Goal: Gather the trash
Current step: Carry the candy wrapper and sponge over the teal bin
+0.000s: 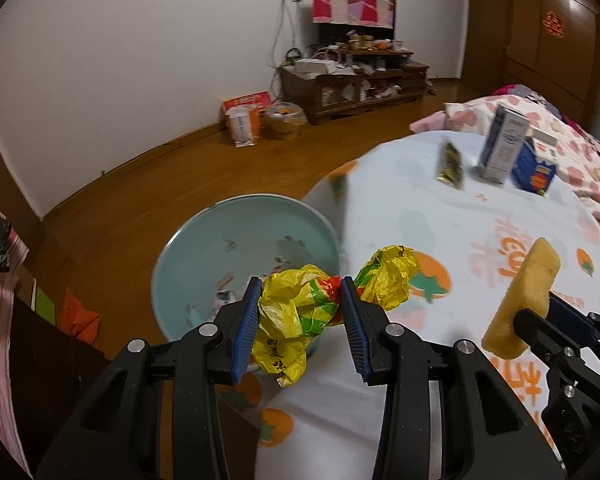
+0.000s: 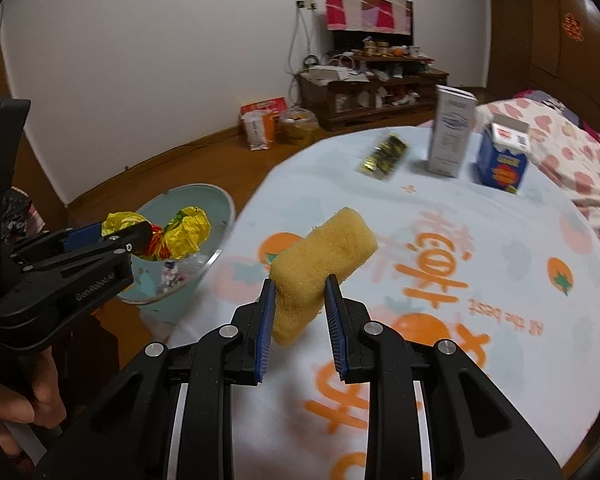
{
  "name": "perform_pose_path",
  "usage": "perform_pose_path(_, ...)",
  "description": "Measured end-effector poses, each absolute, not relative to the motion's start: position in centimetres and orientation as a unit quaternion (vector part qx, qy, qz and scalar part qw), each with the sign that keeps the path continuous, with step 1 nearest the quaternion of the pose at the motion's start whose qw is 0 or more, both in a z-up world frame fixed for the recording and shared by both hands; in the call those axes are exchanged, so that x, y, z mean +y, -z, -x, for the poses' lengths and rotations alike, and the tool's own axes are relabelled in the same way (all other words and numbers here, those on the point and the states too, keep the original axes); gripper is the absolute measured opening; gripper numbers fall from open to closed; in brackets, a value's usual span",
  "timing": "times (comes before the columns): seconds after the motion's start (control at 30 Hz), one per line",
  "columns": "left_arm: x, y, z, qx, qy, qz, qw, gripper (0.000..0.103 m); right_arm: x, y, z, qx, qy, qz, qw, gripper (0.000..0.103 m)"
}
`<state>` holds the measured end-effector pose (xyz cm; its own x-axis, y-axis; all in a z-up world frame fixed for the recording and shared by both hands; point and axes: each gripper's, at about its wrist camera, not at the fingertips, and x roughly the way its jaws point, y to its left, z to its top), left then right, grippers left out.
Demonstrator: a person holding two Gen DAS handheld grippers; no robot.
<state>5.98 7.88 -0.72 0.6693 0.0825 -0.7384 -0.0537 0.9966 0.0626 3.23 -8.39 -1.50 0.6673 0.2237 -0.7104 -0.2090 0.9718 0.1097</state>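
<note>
My left gripper [image 1: 300,312] is shut on a crumpled yellow plastic wrapper [image 1: 296,316] and holds it over the near rim of a light blue bin [image 1: 204,240] beside the table. The wrapper [image 2: 188,228] and the bin [image 2: 220,208] also show at the left of the right wrist view. My right gripper [image 2: 300,300] is shut on a yellow sponge [image 2: 324,252], held above the round table. The sponge [image 1: 524,292] shows at the right of the left wrist view. The bin holds a few small scraps.
The table has a white cloth [image 2: 500,260] with orange prints. At its far side lie a dark foil packet [image 2: 384,156], a tall white carton [image 2: 452,136] and a blue carton [image 2: 502,160]. A patterned bed [image 2: 572,152] stands right. A cluttered TV cabinet [image 2: 372,88] stands far back.
</note>
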Motion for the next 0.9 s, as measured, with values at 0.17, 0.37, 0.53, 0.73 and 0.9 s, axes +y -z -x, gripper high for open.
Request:
perform_pose_path(0.17, 10.1, 0.9, -6.4, 0.407, -0.057, -0.005, 0.912, 0.040, -6.5, 1.6, -3.9, 0.390, -0.135, -0.005, 0.911, 0.026)
perform_pose_path(0.37, 12.5, 1.2, -6.8, 0.409, -0.080, 0.008, 0.909, 0.040, -4.4, 1.8, -4.7, 0.393, -0.156, 0.007, 0.906, 0.026)
perform_pose_path(0.53, 14.3, 1.6, -6.9, 0.412, -0.096, 0.018, 0.906, 0.040, -2.7, 1.6, -5.1, 0.391, -0.170, 0.012, 0.904, 0.026)
perform_pose_path(0.73, 15.8, 1.7, -7.3, 0.413, -0.111, 0.026, 0.904, 0.040, -0.6, 1.7, -5.8, 0.390, -0.190, 0.018, 0.901, 0.026)
perform_pose_path(0.9, 16.8, 1.9, -7.9, 0.414, -0.121, 0.032, 0.902, 0.040, 0.7, 1.4, -6.6, 0.386, -0.202, 0.023, 0.900, 0.026)
